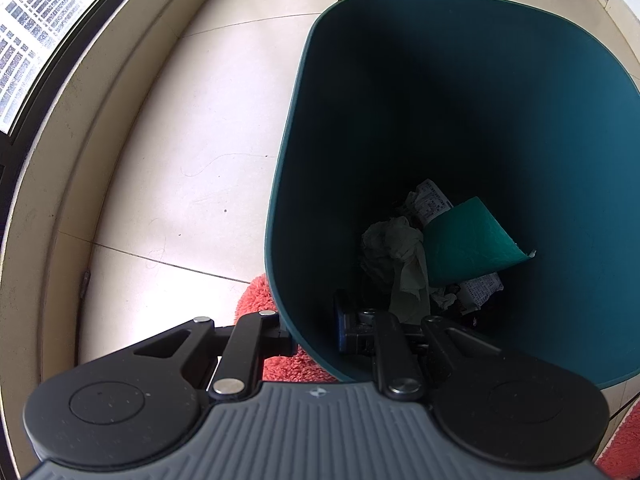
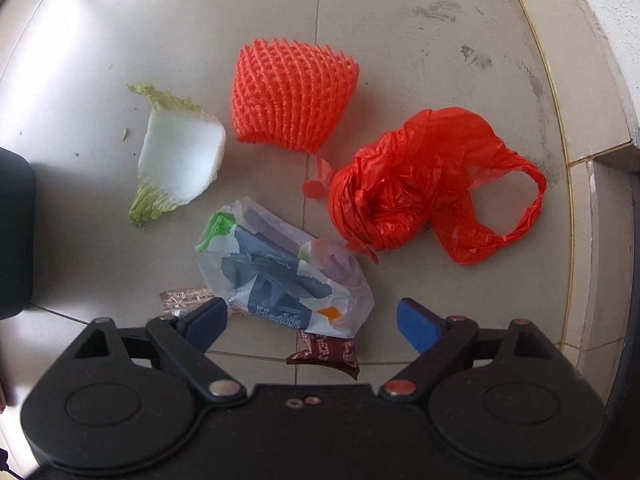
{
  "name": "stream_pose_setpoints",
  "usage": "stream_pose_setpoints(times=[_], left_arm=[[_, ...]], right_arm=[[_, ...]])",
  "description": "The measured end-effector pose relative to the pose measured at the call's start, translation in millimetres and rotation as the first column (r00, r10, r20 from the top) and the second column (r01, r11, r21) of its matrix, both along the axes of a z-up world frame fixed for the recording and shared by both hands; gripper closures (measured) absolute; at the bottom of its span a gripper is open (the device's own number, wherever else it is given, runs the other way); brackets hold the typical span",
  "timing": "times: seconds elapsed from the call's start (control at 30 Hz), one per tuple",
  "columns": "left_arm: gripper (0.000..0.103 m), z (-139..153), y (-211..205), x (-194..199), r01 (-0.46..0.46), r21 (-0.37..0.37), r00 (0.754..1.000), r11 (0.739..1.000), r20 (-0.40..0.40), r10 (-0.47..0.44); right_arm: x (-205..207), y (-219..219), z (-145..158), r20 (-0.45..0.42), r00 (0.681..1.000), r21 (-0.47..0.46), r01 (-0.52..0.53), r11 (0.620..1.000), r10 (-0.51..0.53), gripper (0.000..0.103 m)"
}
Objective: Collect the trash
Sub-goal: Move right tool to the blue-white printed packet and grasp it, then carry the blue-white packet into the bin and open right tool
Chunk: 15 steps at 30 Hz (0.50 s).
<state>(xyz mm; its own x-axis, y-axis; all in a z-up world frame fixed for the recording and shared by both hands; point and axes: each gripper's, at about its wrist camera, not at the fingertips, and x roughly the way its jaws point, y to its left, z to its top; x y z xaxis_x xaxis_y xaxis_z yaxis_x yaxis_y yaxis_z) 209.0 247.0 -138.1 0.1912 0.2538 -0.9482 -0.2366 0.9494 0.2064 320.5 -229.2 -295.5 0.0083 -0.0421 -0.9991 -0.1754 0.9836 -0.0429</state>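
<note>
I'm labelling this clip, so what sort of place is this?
Probably a room in a home, beside a window. Pale floor tiles, a green trash bin by a window, and a cabbage leaf and red plastic bag point to household cleanup.

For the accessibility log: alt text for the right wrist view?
Open right gripper points down at floor trash, its fingers either side of a clear wrapper. Beyond lie a cabbage piece, orange foam net and red bag.
</note>
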Motion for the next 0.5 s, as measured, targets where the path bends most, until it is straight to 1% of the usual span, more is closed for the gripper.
stream_pose_setpoints(times=[0.07, 0.1, 0.23, 0.3, 0.37, 0.4, 0.47, 0.5], left_arm=[[0.087, -2, -1, 1, 0.001, 0.004, 1.0, 1.0, -0.004, -0.001], [0.087, -3, -2, 1, 0.001, 0.007, 1.0, 1.0, -0.006, -0.001], [0.087, -6, -5, 2, 0.004, 0.016, 1.0, 1.0, -0.013, -0.004], [0.087, -7, -5, 2, 0.005, 0.018, 1.0, 1.0, -0.015, -0.004], [0.087, -8, -5, 2, 0.005, 0.019, 1.0, 1.0, -0.016, -0.005], [0.087, -7, -5, 2, 0.005, 0.018, 1.0, 1.0, -0.016, -0.005], [0.087, -8, -4, 2, 0.003, 0.014, 1.0, 1.0, -0.015, -0.003], [0.087, -8, -4, 1, 0.002, 0.012, 1.0, 1.0, -0.015, -0.002]], right_arm=[[1, 5, -8, -0.018, 0.998, -0.035, -0.065, 0.997, 0.065, 0.014], [2, 7, -11, -0.026, 0.996, -0.037, -0.089, 0.995, 0.089, 0.014], [2, 17, -19, -0.03, 0.987, -0.039, -0.157, 0.987, 0.156, 0.028], [3, 22, -22, -0.025, 0.984, -0.047, -0.177, 0.983, 0.176, 0.038], [1, 26, -21, -0.023, 0.982, -0.047, -0.19, 0.981, 0.189, 0.055], [0, 28, -20, -0.022, 0.98, -0.051, -0.198, 0.979, 0.197, 0.059], [-4, 32, -18, -0.022, 0.975, -0.058, -0.22, 0.974, 0.219, 0.076], [-6, 34, -16, -0.015, 0.973, -0.062, -0.23, 0.971, 0.229, 0.079]])
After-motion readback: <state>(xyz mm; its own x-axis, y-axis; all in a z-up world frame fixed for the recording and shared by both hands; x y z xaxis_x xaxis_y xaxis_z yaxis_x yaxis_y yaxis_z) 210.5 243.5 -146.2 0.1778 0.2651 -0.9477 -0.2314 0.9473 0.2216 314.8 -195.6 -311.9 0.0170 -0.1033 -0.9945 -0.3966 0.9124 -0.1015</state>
